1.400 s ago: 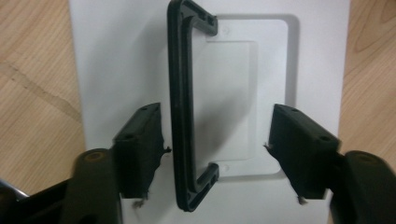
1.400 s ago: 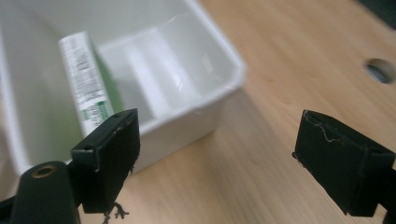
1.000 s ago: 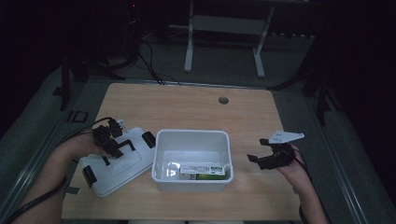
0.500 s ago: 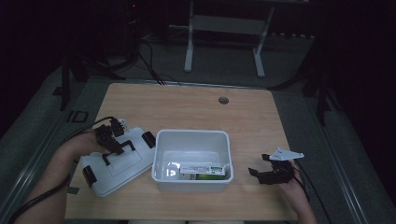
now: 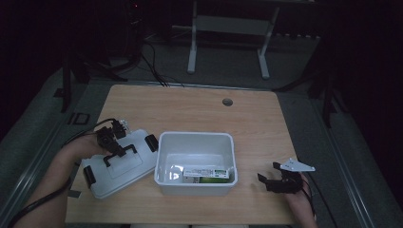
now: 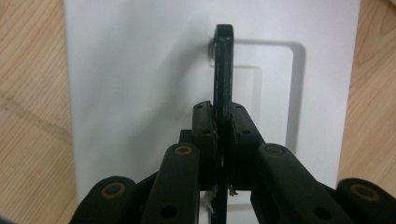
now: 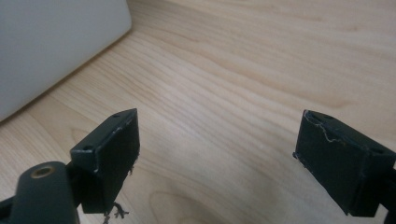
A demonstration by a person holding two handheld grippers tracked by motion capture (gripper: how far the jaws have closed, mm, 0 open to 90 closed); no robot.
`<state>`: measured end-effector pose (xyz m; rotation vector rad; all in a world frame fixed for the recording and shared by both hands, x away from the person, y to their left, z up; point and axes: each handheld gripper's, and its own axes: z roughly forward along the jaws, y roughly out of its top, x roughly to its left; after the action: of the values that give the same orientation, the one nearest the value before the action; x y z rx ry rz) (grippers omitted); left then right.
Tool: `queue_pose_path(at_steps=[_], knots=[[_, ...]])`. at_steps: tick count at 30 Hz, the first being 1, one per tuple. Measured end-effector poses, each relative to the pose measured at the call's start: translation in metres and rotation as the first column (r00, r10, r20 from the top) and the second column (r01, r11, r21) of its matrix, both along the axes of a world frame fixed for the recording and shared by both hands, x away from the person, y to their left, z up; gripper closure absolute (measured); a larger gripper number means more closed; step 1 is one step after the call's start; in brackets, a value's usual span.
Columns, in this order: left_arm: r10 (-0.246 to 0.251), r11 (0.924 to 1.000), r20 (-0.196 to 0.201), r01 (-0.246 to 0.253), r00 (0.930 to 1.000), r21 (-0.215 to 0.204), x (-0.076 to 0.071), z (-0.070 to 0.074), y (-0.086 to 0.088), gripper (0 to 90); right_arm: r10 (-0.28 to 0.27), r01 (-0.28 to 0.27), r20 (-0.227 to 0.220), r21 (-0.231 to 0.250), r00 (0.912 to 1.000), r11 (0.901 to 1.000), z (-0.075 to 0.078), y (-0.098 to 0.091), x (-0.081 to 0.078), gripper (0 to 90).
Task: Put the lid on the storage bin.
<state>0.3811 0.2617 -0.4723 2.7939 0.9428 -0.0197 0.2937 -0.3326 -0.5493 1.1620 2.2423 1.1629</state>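
The left gripper [image 5: 115,142] has just closed on the white lid's [image 5: 114,171] black handle [image 6: 223,70]; the right gripper [image 5: 275,180] hangs wide open, empty, over the desk [image 5: 199,109]

- The high view is dim: the room beyond the table [image 5: 199,109] sinks into near black, and the floor reads as murky grey.
- Fine grain softens that view, and small details are hard to make out.
- The left gripper view is bright; the white lid [image 6: 140,70] is evenly lit, with faint soft shadows.
- In the right gripper view the wood grain is sharp, while the near jaws look slightly soft.
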Motion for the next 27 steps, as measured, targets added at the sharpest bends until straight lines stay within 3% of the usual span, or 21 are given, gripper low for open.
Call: queue_pose_path(at_steps=[11, 22, 27], knots=[[-0.008, 0.9995, 0.021, 0.008, 0.9998, 0.030, -0.016, 0.033, 0.012, 83.4, -0.029, 0.029, 0.022, 0.031, 0.9993, 0.9991, -0.002, -0.004, -0.003, 13.4], [-0.024, 0.9987, 0.083, 0.020, 0.9962, 0.047, -0.039, 0.102, 0.025, 83.4, -0.032, 0.032, 0.015, 0.052, 0.9994, 0.9982, -0.004, -0.006, -0.003, 13.4], [-0.046, 0.9988, 0.126, 0.043, 0.9909, 0.023, -0.045, 0.131, 0.020, 83.4, -0.030, 0.030, 0.010, 0.043, 0.9995, 0.9987, -0.004, -0.005, -0.002, 13.5]])
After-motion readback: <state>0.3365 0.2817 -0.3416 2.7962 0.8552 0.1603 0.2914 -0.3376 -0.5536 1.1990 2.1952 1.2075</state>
